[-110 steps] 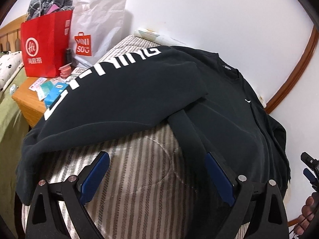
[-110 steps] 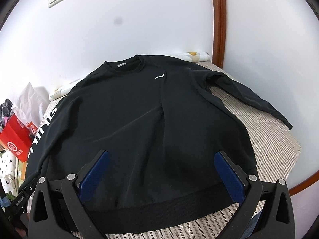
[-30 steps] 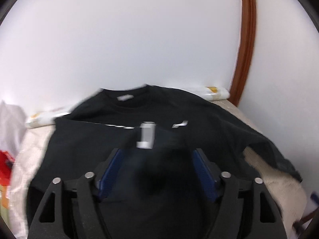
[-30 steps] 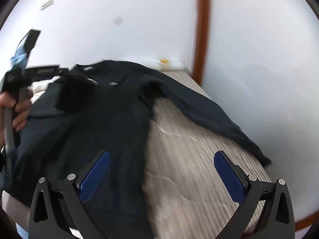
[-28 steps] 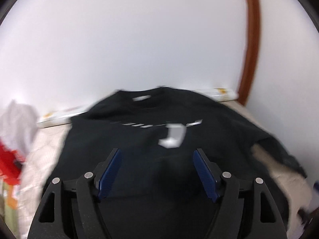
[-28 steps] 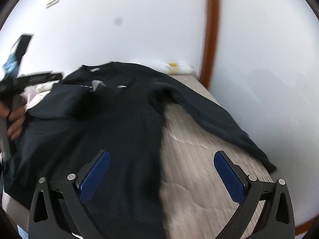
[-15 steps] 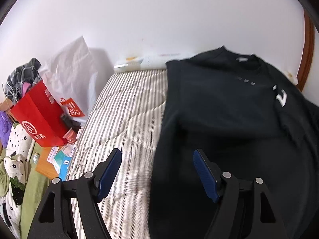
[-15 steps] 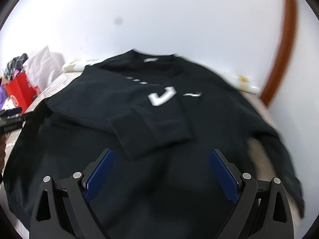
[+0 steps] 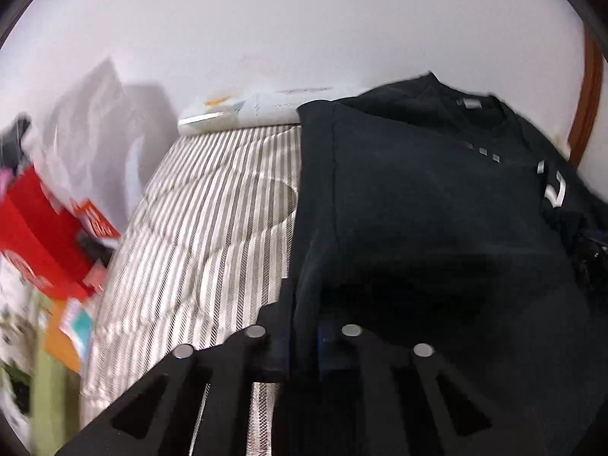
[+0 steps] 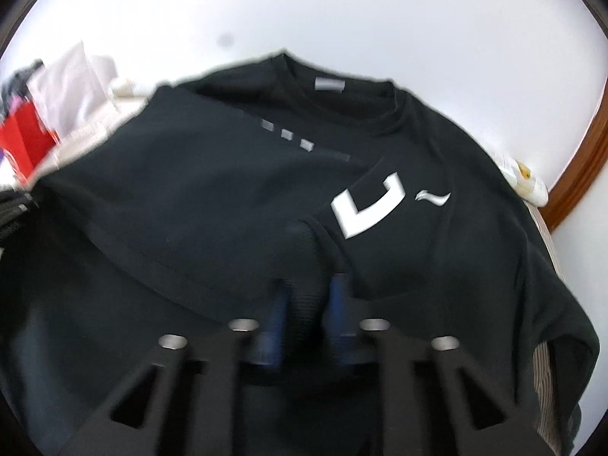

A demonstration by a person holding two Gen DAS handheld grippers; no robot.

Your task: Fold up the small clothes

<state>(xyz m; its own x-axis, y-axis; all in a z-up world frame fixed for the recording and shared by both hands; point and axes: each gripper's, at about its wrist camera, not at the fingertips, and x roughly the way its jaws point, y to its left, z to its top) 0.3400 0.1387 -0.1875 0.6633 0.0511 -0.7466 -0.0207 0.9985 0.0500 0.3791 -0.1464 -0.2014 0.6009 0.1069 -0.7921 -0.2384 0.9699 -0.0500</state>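
A black sweatshirt lies flat on a striped mattress, collar toward the wall. Its left sleeve, with a white letter on it, is folded across the chest. In the left wrist view my left gripper is shut on the sweatshirt's left side edge, which runs up between the pads. In the right wrist view my right gripper sits low on the sweatshirt. Its jaws are closing, and the blue pads press the ribbed sleeve cuff from both sides.
Bare striped mattress lies left of the sweatshirt. Beyond its left edge stand a red bag and a white bag on an orange bedside table. A white wall and brown wooden trim bound the far side.
Both grippers came down onto the sweatshirt and went from wide open to closed: the left on the side edge, the right on the folded sleeve's cuff.
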